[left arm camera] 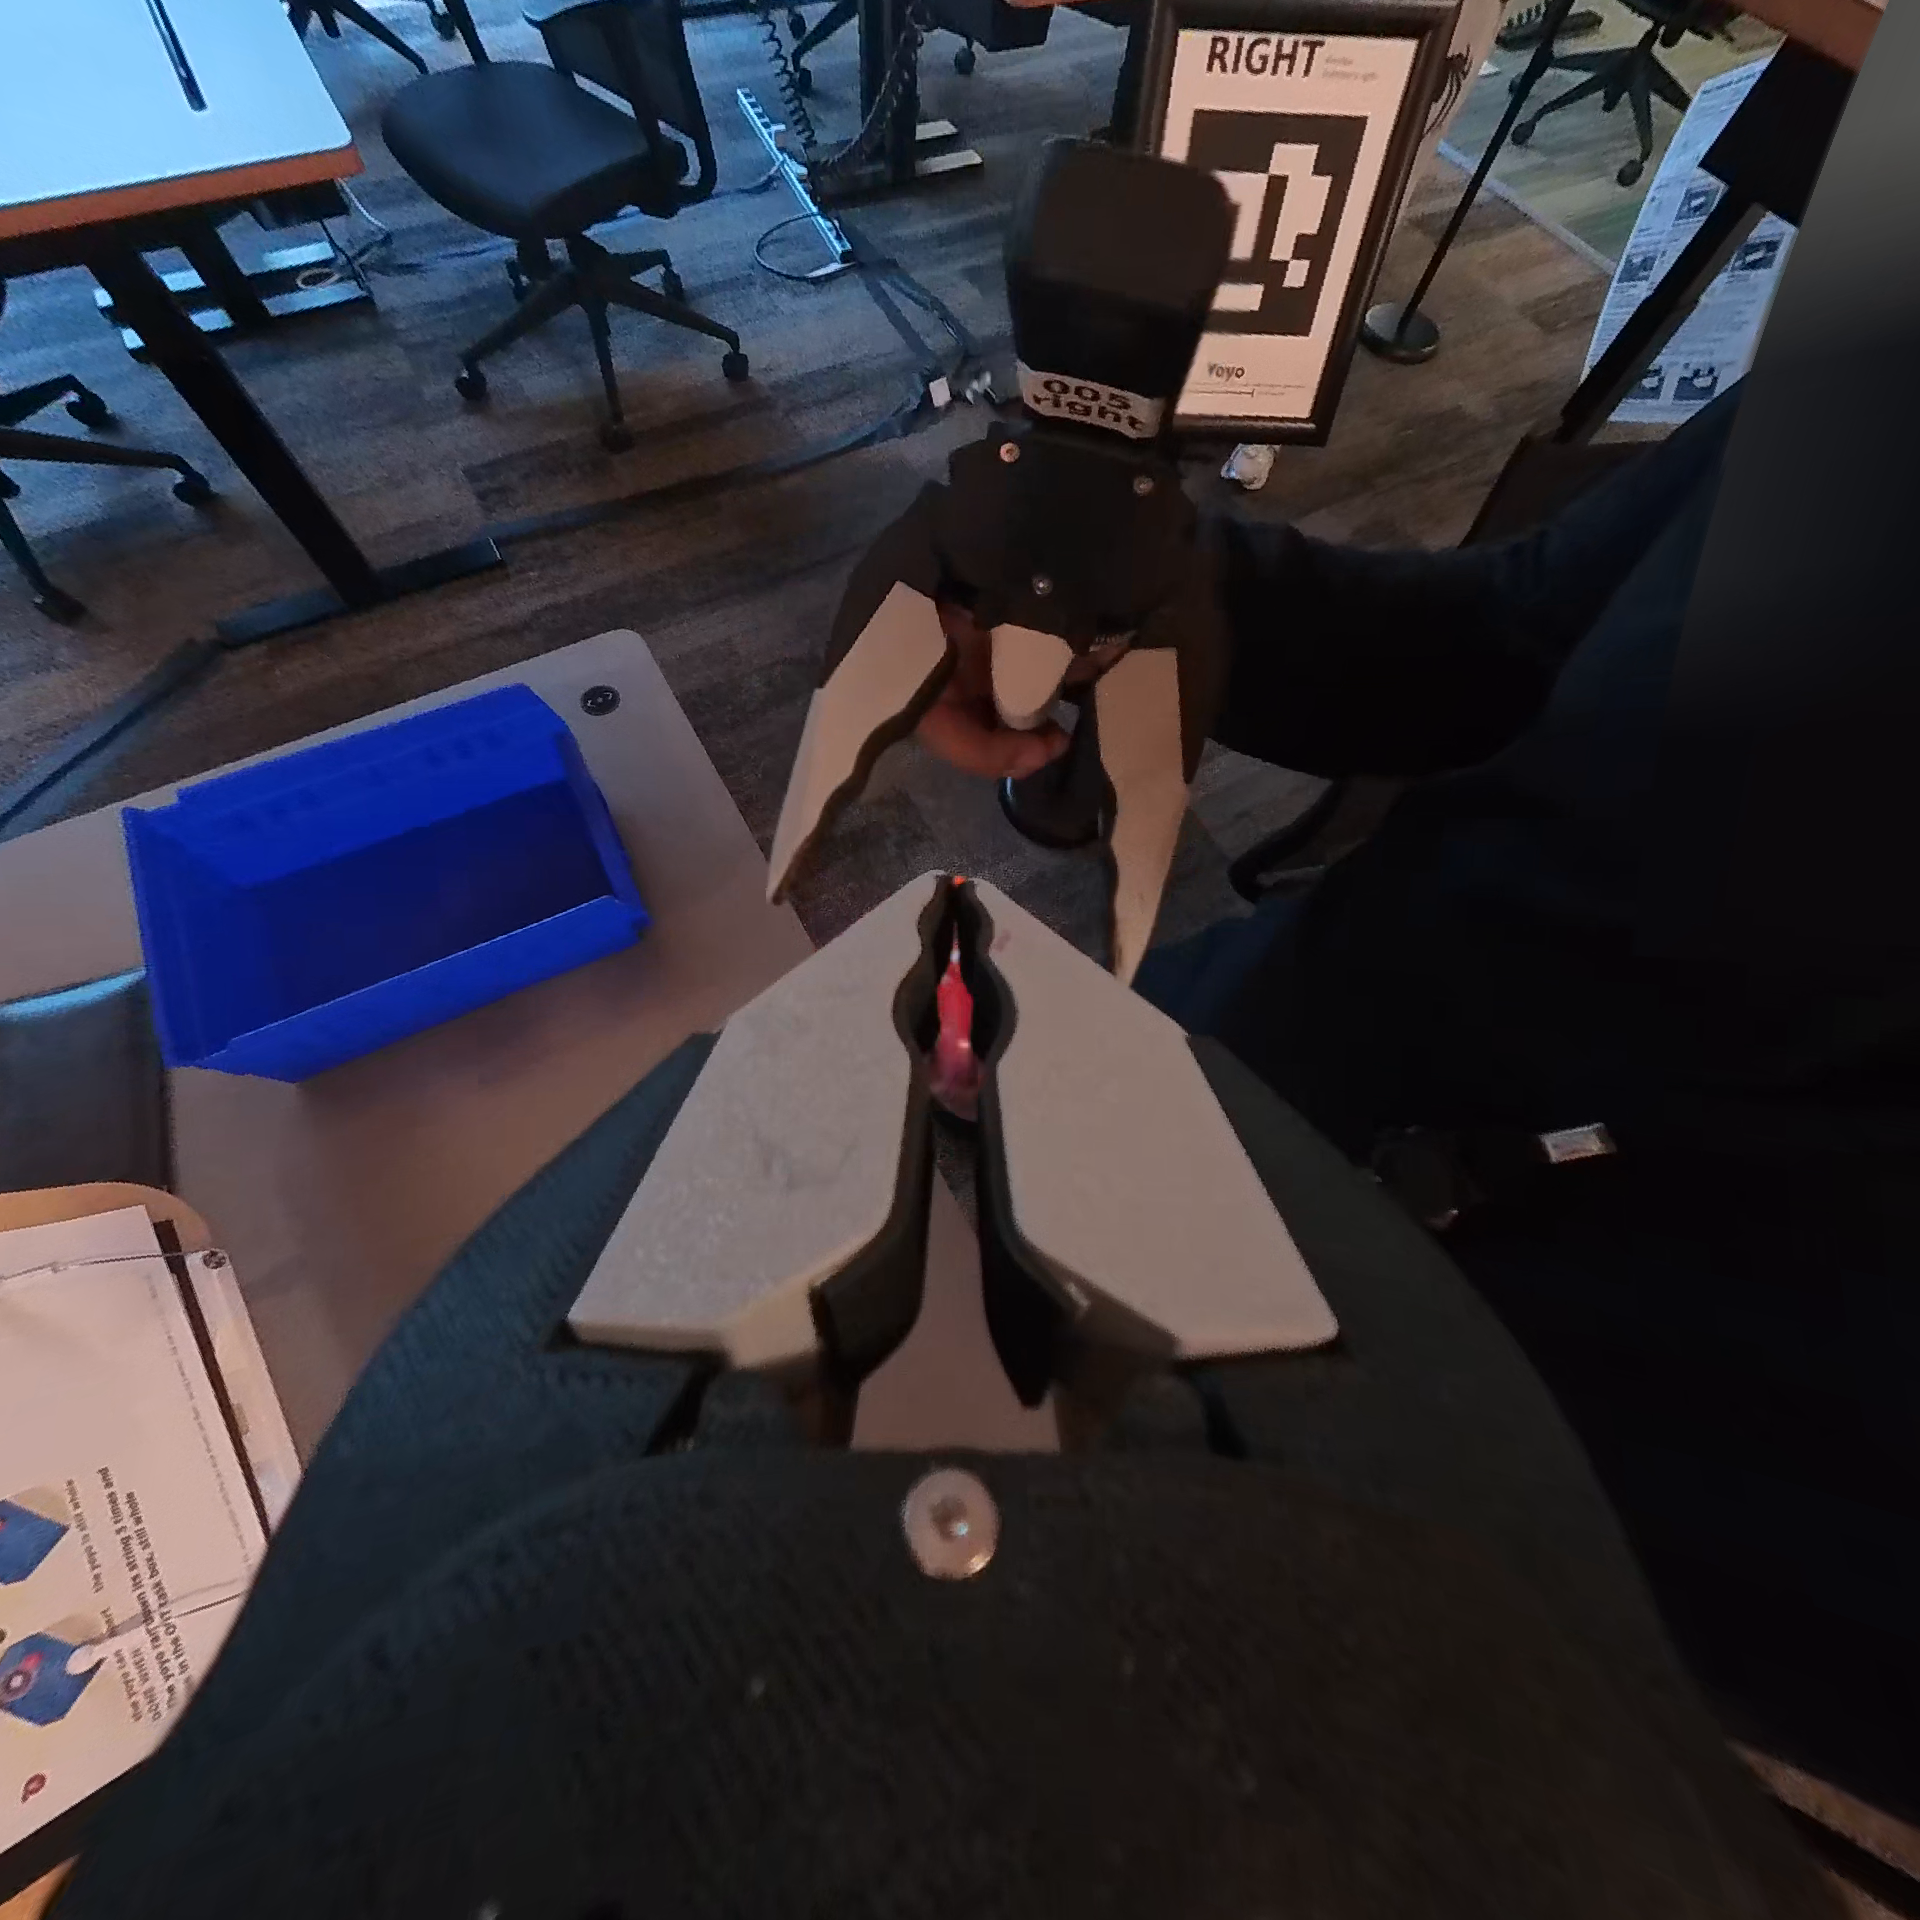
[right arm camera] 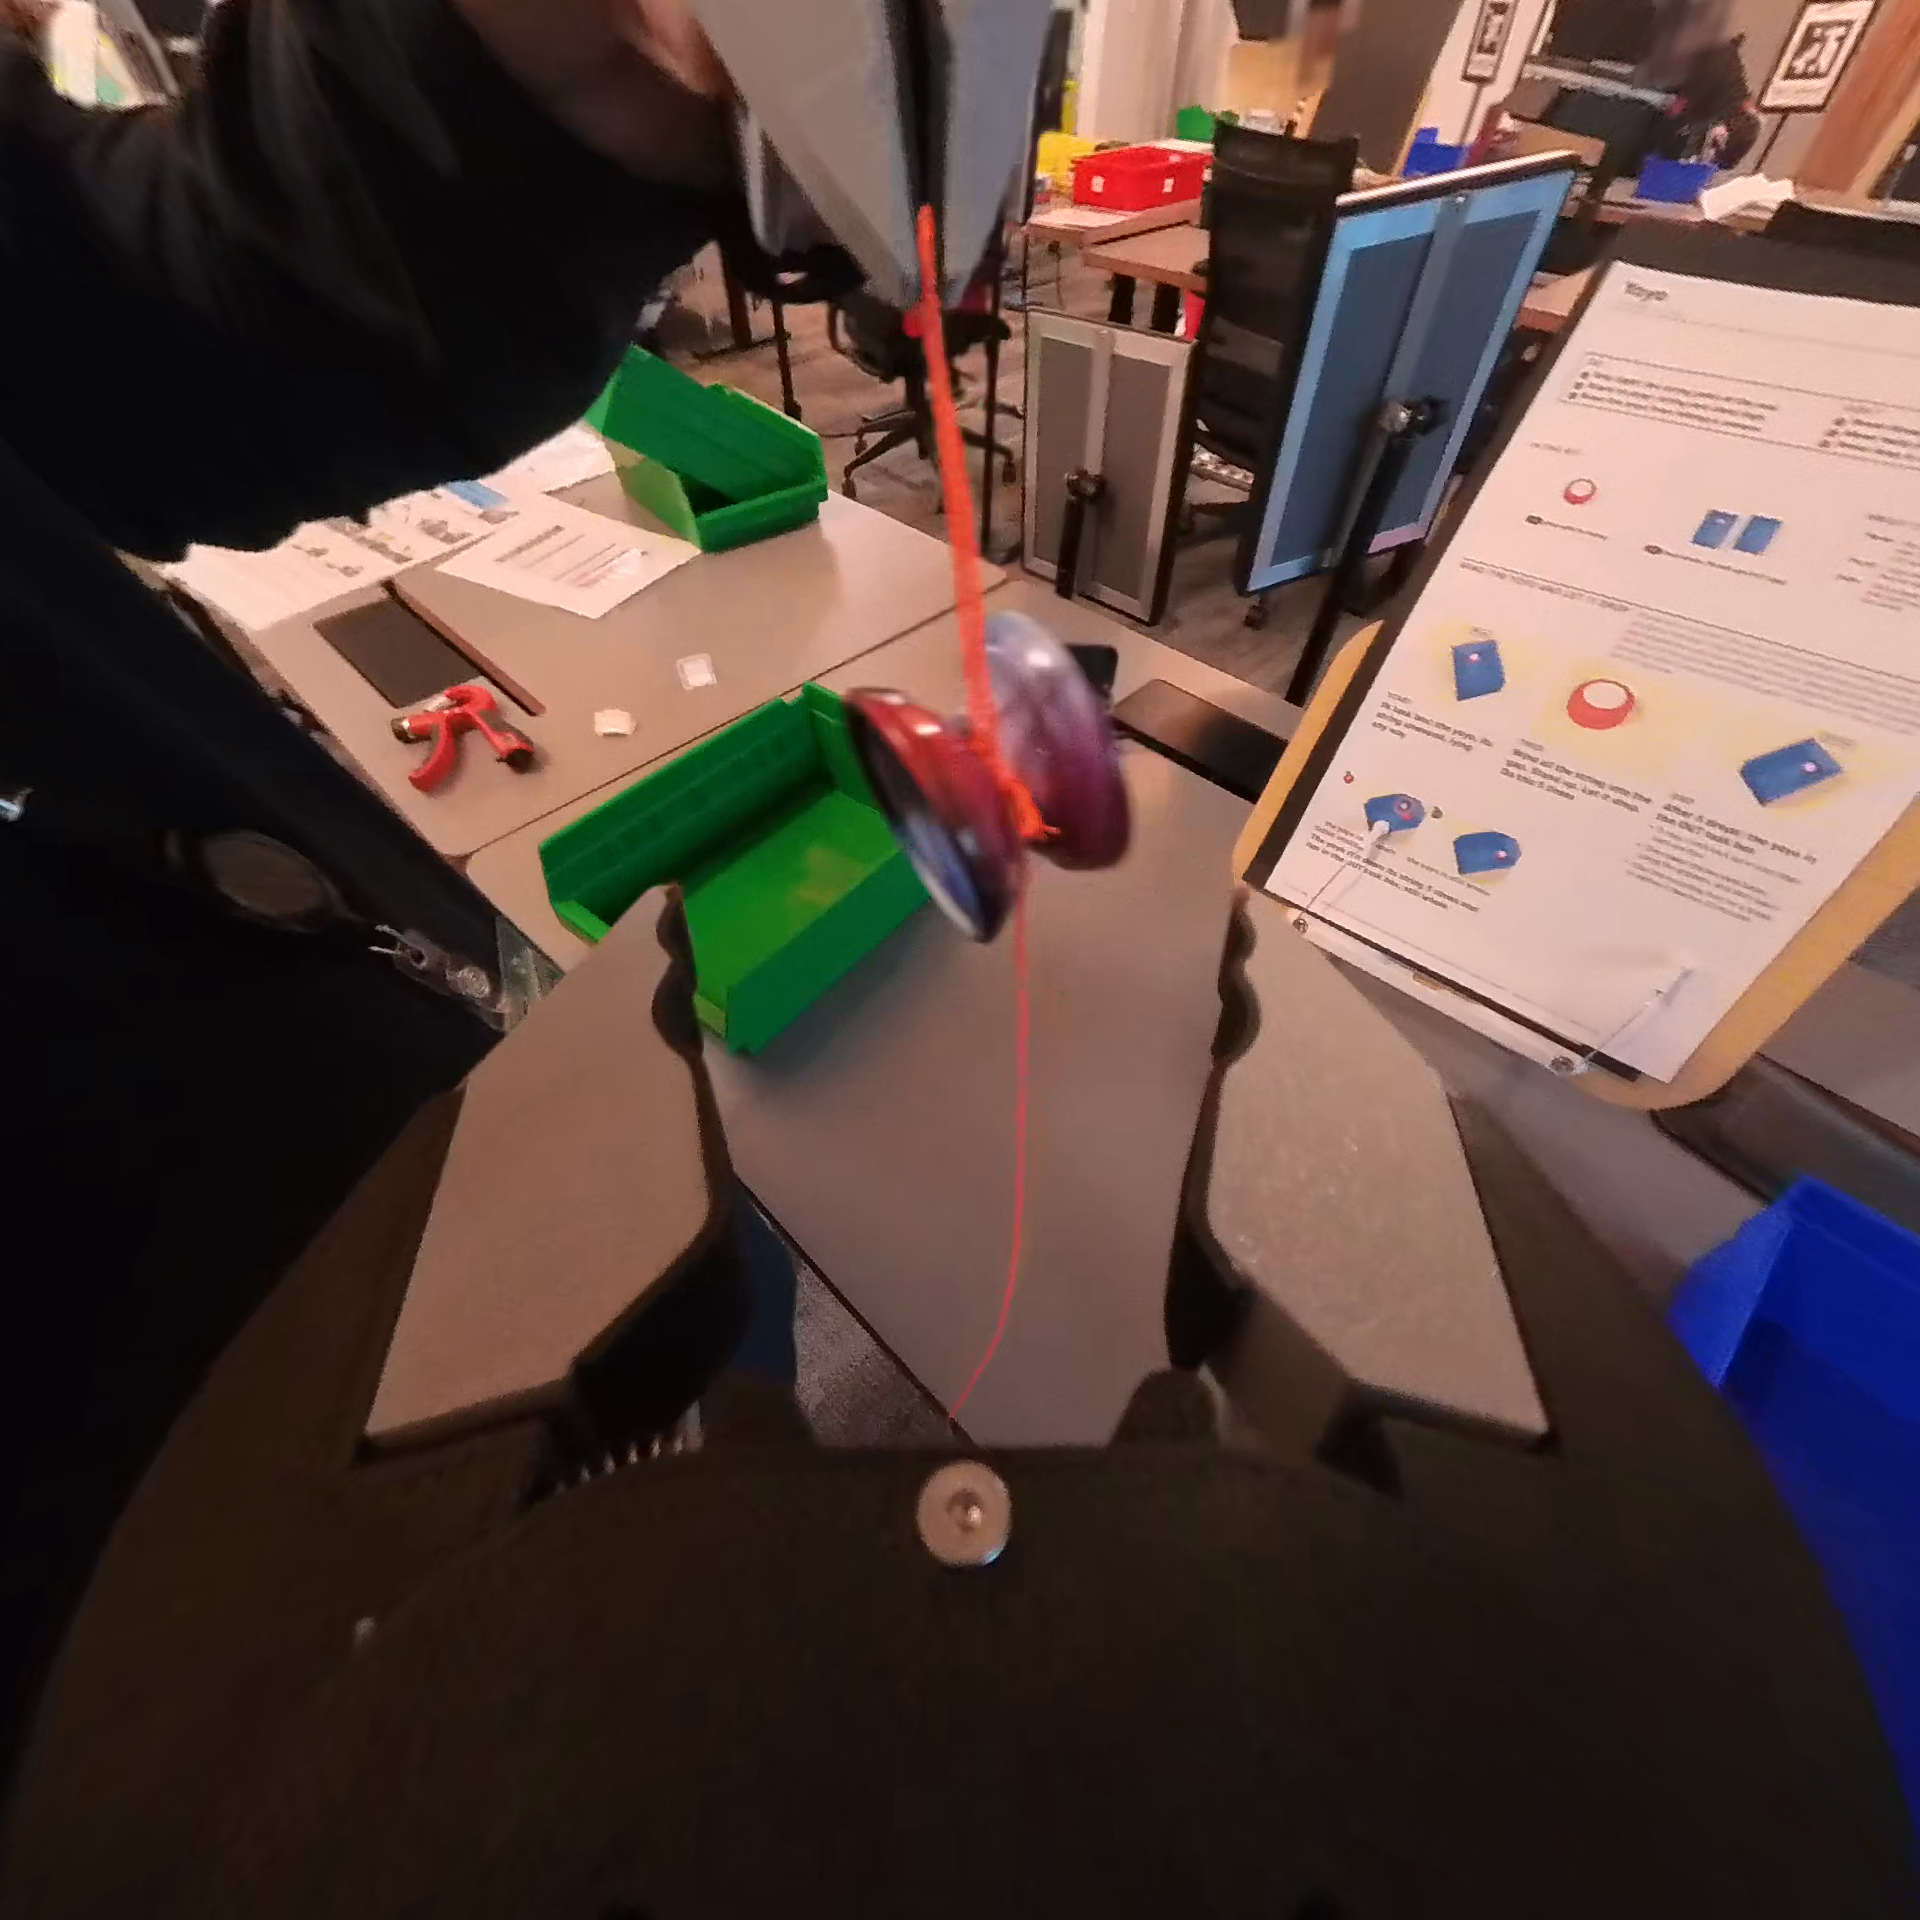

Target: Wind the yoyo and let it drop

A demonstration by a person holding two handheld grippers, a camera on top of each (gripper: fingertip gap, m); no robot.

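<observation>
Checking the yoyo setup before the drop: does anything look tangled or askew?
Yes. The yoyo hangs tilted on the red string, which looks bunched at the axle, with a thin loose strand trailing down between the open right gripper fingers.

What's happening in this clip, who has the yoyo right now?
A person works two handheld grippers above a grey table. The left gripper has its jaws shut on the orange-red string, and the red and purple yoyo hangs from it in mid-air, blurred. The right gripper has its jaws spread wide with nothing between them, the yoyo just beyond them. A green bin sits behind.
</observation>
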